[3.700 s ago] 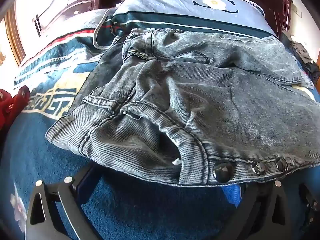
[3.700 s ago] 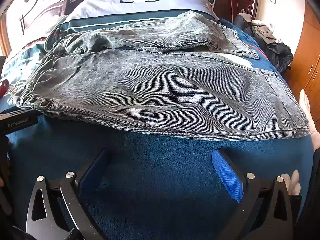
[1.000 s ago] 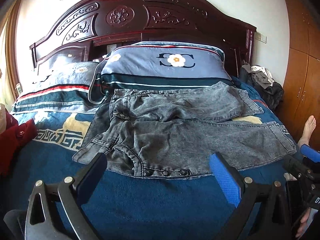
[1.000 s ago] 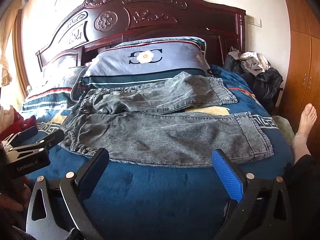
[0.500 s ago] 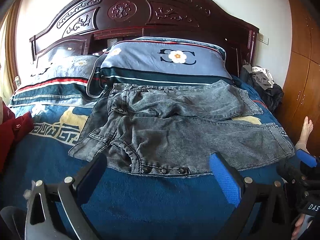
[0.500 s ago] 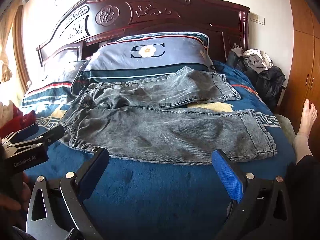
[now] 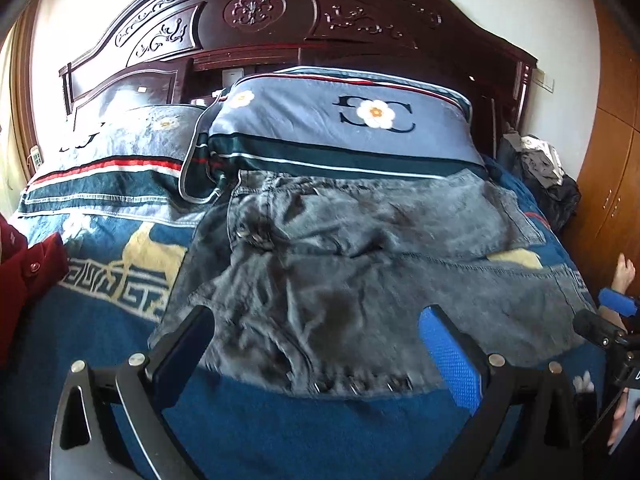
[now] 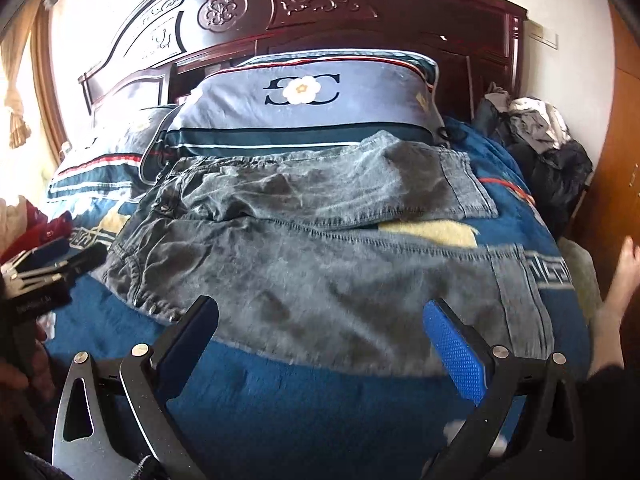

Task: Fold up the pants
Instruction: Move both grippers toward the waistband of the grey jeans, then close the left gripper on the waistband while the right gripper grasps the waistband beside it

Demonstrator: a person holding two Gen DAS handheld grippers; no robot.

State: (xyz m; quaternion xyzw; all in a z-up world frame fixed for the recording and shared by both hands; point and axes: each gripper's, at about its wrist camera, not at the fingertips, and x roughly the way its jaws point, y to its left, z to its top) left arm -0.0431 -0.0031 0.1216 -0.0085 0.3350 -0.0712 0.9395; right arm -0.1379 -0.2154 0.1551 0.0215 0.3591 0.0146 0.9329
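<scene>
Grey washed denim pants lie spread on the blue bed cover, waistband with metal buttons toward the left front, both legs running right, the far leg up against the pillow. They also show in the right wrist view. My left gripper is open and empty, hovering just before the buttoned waistband edge. My right gripper is open and empty, above the near leg's front edge. Each gripper shows at the side of the other's view.
A blue pillow with a flower and a carved dark headboard stand behind the pants. A red garment lies at the left. A pile of dark clothes and a wooden wardrobe are at the right, with a bare foot.
Both grippers have moved forward toward the pants, which now fill more of each view. Both stay open and empty. The pants have not moved.
</scene>
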